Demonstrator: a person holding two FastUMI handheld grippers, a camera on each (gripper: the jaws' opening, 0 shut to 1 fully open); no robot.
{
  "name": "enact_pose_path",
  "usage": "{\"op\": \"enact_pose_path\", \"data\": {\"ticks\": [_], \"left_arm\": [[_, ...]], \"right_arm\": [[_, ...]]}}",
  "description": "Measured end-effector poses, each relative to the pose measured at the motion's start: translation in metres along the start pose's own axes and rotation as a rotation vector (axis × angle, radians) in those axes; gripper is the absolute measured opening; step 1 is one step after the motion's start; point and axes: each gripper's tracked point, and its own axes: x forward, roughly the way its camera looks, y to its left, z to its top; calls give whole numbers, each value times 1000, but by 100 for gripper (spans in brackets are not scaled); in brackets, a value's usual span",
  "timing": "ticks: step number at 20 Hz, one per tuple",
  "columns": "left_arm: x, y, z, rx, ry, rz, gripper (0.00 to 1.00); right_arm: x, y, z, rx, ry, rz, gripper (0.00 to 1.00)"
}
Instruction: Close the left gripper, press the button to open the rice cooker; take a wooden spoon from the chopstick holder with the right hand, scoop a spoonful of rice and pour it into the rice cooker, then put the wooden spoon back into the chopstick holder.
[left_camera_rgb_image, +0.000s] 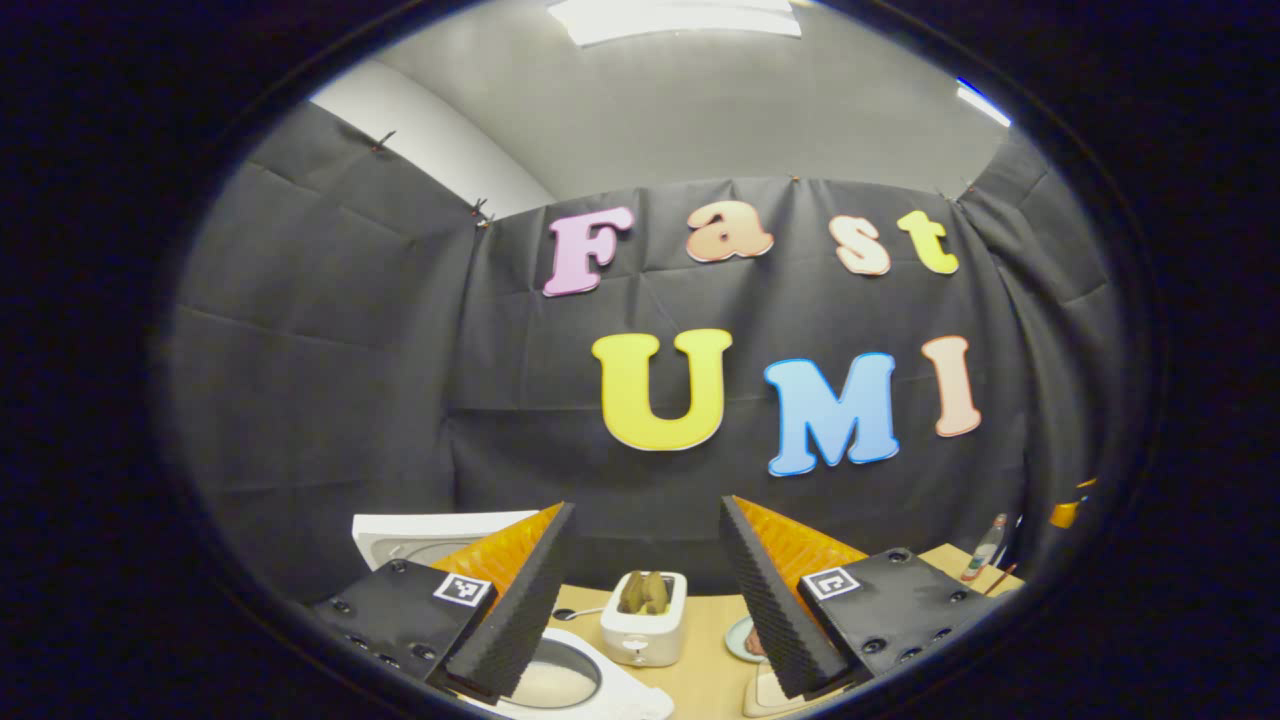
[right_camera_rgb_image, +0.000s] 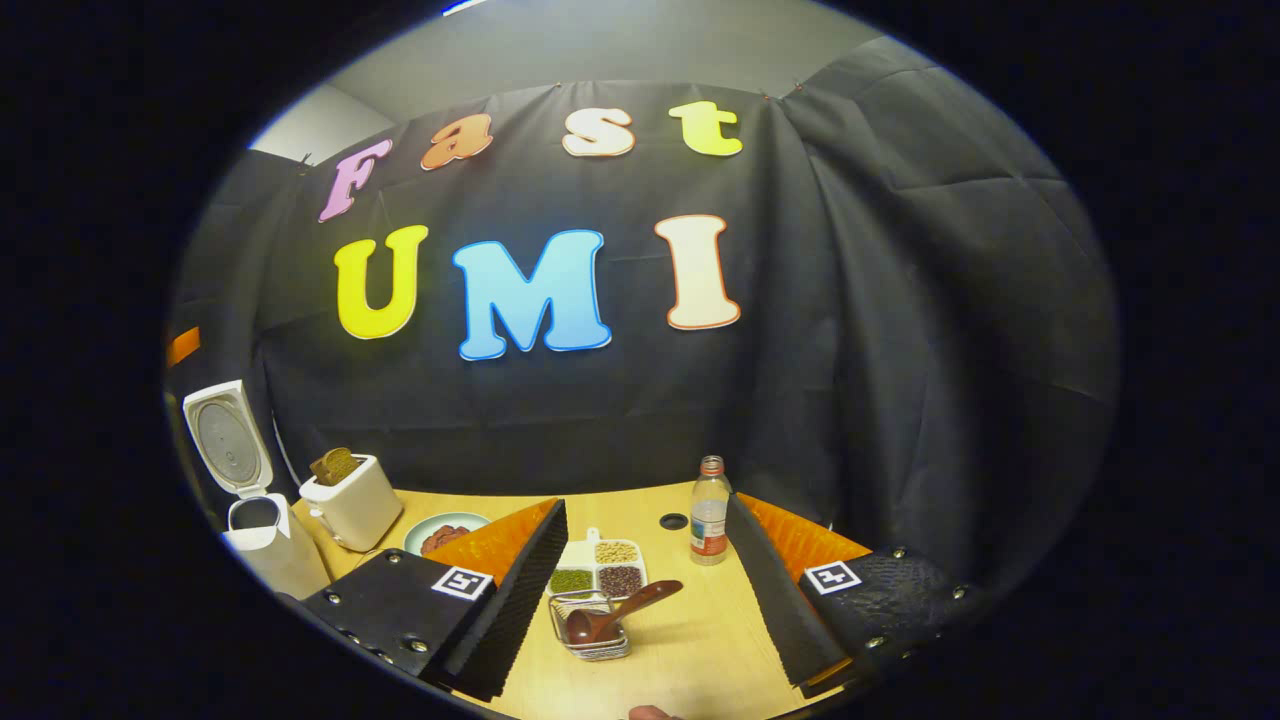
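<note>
The rice cooker (right_camera_rgb_image: 245, 480) stands lid-up at the surface's (right_camera_rgb_image: 690, 640) left end, and the wooden spoon (right_camera_rgb_image: 615, 612) lies in the wire chopstick holder (right_camera_rgb_image: 590, 630) just ahead of the right gripper (right_camera_rgb_image: 645, 600). Both grippers' fingers stand apart, empty; the left gripper (left_camera_rgb_image: 645, 600) hovers above the cooker's pot. Next, I judge, lower the right fingers squarely around the slanting handle; toaster (right_camera_rgb_image: 352, 500), sectioned grain dish (right_camera_rgb_image: 600, 565) and bottle (right_camera_rgb_image: 709, 510) stand before black cloth.

Pale wood-grain counter (right_camera_rgb_image: 690, 620), smooth, low sheen. White rice cooker (right_camera_rgb_image: 262, 545), glossy plastic; dull metal plate inside its raised lid (right_camera_rgb_image: 226, 440). Dark brown wooden spoon (right_camera_rgb_image: 615, 615), polished, lying in a bright wire chopstick holder (right_camera_rgb_image: 590, 625). White toaster (left_camera_rgb_image: 644, 620), smooth plastic. Clear plastic bottle (right_camera_rgb_image: 709, 512). Fingers (left_camera_rgb_image: 520, 610) faced with ribbed, matt padding. Booth wall: matt black cloth, creased.
</note>
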Motion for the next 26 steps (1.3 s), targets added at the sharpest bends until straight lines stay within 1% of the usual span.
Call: {"op": "enact_pose_path", "data": {"ticks": [1, 2, 6, 9, 11, 12, 14, 15, 17, 18, 20, 21, 22, 23, 24, 26], "left_arm": [[11, 20, 1, -6, 14, 28, 93], [20, 36, 2, -11, 25, 47, 100], [56, 86, 6, 4, 44, 91, 98], [86, 119, 10, -16, 38, 130, 96], [110, 147, 0, 6, 56, 174, 95], [122, 162, -11, 21, 72, 197, 98], [148, 178, -30, 35, 111, 222, 98], [159, 188, -41, 26, 133, 244, 95], [175, 209, -58, -4, 166, 296, 98], [182, 213, -65, -11, 185, 310, 97], [193, 223, -81, 19, 237, 339, 94], [198, 224, -91, 16, 270, 346, 96], [197, 225, -108, -7, 326, 354, 96], [189, 224, -110, -64, 338, 373, 98], [194, 225, -110, -76, 334, 385, 94], [191, 223, -111, -33, 331, 390, 99]], "right_arm": [[0, 8, 1, 5, 1, 14, 98], [0, 17, 2, 7, 1, 25, 98], [0, 42, 6, -20, -4, 50, 98], [-1, 52, 8, -18, 2, 67, 97], [0, 55, 10, -17, -3, 66, 98], [1, 54, 11, -18, -4, 65, 98], [2, 53, 10, -27, -2, 69, 98], [3, 51, 11, -36, -2, 67, 98], [5, 42, 14, -43, -4, 57, 98], [5, 40, 16, -32, -8, 59, 98], [7, 37, 17, -18, -9, 56, 98], [9, 36, 17, -16, -7, 56, 98], [9, 36, 15, -10, -4, 61, 98], [10, 38, 14, -3, -1, 76, 98], [10, 40, 14, -1, -1, 90, 98], [14, 37, 16, -8, -8, 96, 98]]}}
